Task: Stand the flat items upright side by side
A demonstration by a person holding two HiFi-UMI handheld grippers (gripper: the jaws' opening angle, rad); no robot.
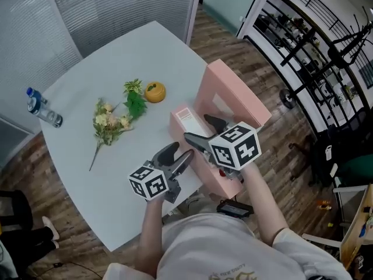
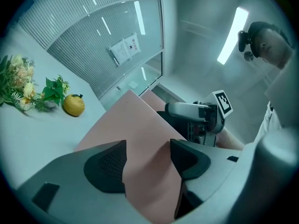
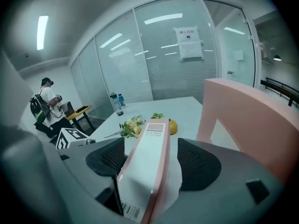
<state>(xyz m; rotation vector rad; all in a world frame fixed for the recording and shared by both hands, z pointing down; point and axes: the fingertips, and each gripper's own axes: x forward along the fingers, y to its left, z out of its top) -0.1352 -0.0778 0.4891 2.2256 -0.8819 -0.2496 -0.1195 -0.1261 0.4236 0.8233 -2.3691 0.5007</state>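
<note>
A pink file box [image 1: 186,121] with a white labelled spine stands on its long edge near the right edge of the white table [image 1: 87,174]. My right gripper [image 1: 196,127] straddles its spine [image 3: 147,167]. The jaws stand wide, and the right pad [image 3: 198,164] is clear of the box. My left gripper [image 1: 179,151] comes in from the near side. The box's pink face [image 2: 135,129] fills the gap between its pads [image 2: 107,169], which press on it. A second, taller pink file box [image 1: 233,92] stands upright just beyond, at the right in the right gripper view [image 3: 252,120].
A bunch of flowers [image 1: 111,121] and a yellow fruit [image 1: 154,91] lie mid-table. A water bottle [image 1: 42,109] stands at the far left corner. The table's right edge runs close under the boxes, with a metal rack [image 1: 315,34] beyond. A person [image 3: 46,104] stands far off.
</note>
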